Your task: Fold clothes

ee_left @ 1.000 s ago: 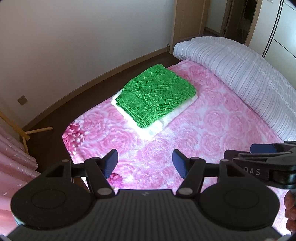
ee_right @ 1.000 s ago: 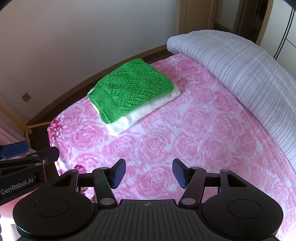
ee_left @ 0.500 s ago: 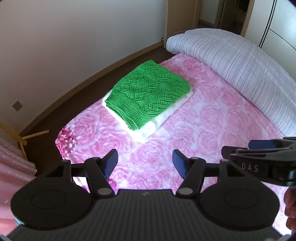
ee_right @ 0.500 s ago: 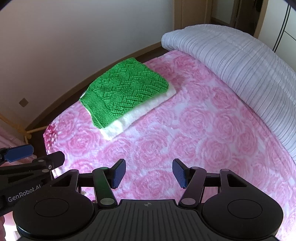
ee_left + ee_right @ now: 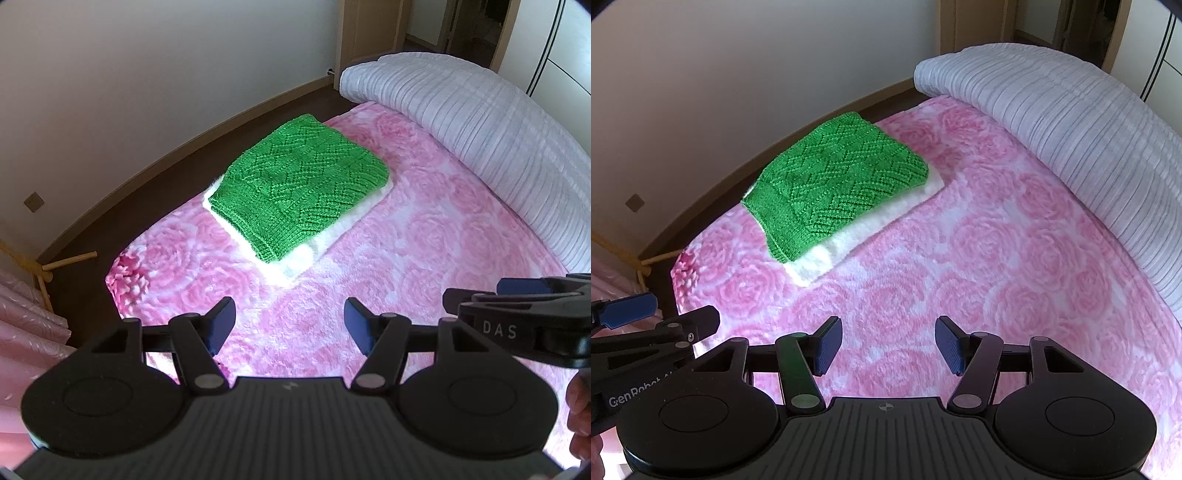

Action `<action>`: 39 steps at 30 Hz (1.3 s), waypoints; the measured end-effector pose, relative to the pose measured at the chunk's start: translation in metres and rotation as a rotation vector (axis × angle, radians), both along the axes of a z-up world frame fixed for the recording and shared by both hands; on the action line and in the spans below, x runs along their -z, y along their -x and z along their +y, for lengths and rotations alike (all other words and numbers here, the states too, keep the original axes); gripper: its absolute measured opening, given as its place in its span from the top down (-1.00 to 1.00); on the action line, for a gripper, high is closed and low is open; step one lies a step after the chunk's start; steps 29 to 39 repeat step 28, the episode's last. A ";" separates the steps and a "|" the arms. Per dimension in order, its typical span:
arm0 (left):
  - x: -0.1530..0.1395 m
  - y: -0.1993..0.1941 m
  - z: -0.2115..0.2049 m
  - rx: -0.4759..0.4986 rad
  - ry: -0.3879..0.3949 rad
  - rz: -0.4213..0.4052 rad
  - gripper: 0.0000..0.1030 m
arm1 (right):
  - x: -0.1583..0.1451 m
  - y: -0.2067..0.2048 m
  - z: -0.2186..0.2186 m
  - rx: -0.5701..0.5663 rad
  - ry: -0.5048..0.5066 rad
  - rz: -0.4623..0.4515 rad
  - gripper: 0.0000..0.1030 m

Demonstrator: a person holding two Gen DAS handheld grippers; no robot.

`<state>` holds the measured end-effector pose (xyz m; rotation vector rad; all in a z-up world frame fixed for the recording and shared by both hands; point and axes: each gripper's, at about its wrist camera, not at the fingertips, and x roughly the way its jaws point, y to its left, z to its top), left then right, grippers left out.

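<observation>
Sweater (image 5: 301, 192) green knit, folded, atop white garment (image 5: 306, 256), bed's (image 5: 424, 258) far corner. Soft, light, stretchy; grip folded edge. Left gripper (image 5: 290, 323), right gripper (image 5: 888, 343) both wide apart, empty, well short.

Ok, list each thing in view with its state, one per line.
Green knitted garment: folded, lying on top of the white one.
White garment: folded, flat on the bed.
Striped duvet: bunched along the far side.
Left hand-held gripper: open, empty.
Right hand-held gripper: open, empty.
</observation>
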<state>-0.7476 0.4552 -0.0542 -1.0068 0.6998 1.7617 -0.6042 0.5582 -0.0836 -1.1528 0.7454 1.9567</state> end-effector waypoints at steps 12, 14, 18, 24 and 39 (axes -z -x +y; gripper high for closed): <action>0.006 0.012 0.014 -0.003 0.000 -0.010 -0.20 | 0.006 0.013 0.013 0.017 0.005 -0.001 -0.16; 0.006 0.015 0.015 -0.005 -0.003 -0.007 -0.20 | 0.007 0.015 0.013 0.018 0.006 -0.002 -0.16; 0.005 0.019 0.013 -0.008 -0.009 0.002 -0.20 | 0.006 0.018 0.011 0.015 0.002 -0.002 -0.16; 0.001 0.022 0.008 -0.014 -0.027 0.015 -0.20 | 0.004 0.021 0.004 0.013 -0.005 -0.002 -0.16; -0.005 0.019 0.002 -0.008 -0.050 0.041 -0.20 | 0.000 0.020 -0.001 0.017 -0.009 -0.001 -0.16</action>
